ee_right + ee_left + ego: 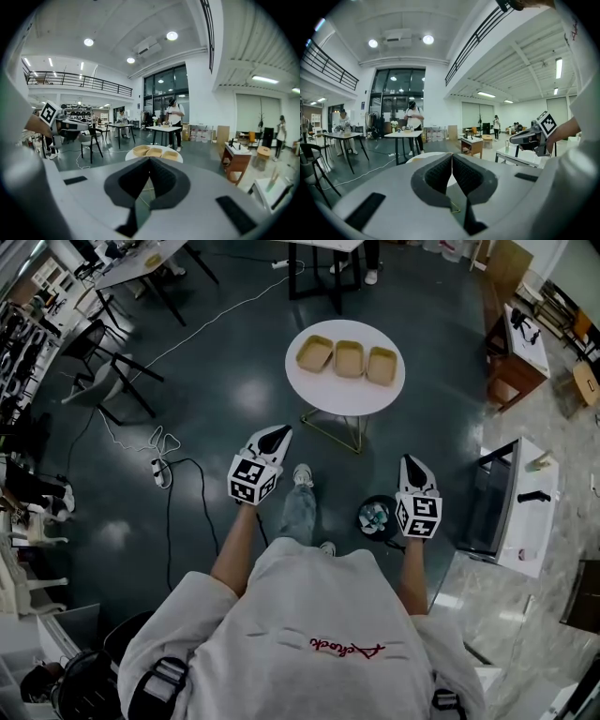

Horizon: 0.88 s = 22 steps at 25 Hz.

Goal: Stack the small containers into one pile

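head view — three containers side by side; both grippers closed, empty

The person wears a pale grey short-sleeved T-shirt with red script lettering across it, faded blue-grey jeans and light sneakers. Black straps sit at the shoulders. The left claw and the right claw have white shells tapering to black-lined tips, and each carries a cube with black-and-white square markers. Seen close, the shells are smooth pale grey, with dark ribbed pads and black rectangular slots.
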Each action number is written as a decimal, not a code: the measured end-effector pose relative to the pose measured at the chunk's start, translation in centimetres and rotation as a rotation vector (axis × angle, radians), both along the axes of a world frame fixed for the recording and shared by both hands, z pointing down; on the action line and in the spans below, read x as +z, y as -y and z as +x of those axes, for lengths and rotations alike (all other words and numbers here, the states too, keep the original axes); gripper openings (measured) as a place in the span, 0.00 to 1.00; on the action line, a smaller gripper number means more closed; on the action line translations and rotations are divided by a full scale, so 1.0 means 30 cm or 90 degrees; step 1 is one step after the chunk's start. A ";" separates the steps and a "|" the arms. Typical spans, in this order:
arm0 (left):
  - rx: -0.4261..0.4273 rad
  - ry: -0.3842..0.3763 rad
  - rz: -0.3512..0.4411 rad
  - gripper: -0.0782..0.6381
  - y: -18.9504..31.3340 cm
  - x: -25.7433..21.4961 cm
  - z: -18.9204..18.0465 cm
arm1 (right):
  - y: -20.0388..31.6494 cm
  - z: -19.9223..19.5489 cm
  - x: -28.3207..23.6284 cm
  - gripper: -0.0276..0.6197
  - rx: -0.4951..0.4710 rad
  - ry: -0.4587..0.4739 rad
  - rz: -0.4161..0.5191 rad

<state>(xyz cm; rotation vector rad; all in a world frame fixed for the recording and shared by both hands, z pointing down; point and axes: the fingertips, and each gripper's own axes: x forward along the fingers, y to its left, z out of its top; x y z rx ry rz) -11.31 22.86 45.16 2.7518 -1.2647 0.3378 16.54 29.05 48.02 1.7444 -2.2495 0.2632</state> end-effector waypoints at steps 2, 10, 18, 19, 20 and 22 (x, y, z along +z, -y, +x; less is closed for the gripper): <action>0.002 -0.001 -0.003 0.13 0.042 0.004 -0.001 | 0.039 -0.008 0.002 0.07 0.000 -0.002 -0.003; 0.009 -0.013 -0.011 0.13 0.247 0.059 -0.011 | 0.233 -0.026 0.045 0.07 0.003 -0.013 -0.013; 0.014 -0.025 -0.029 0.13 0.527 0.093 -0.055 | 0.505 -0.072 0.051 0.07 0.015 -0.024 -0.029; 0.015 -0.028 -0.031 0.13 0.567 0.092 -0.060 | 0.543 -0.078 0.047 0.07 0.017 -0.026 -0.030; 0.017 -0.030 -0.032 0.13 0.607 0.090 -0.064 | 0.582 -0.083 0.043 0.07 0.019 -0.027 -0.031; 0.022 -0.034 -0.034 0.13 0.686 0.090 -0.074 | 0.659 -0.098 0.037 0.07 0.023 -0.030 -0.032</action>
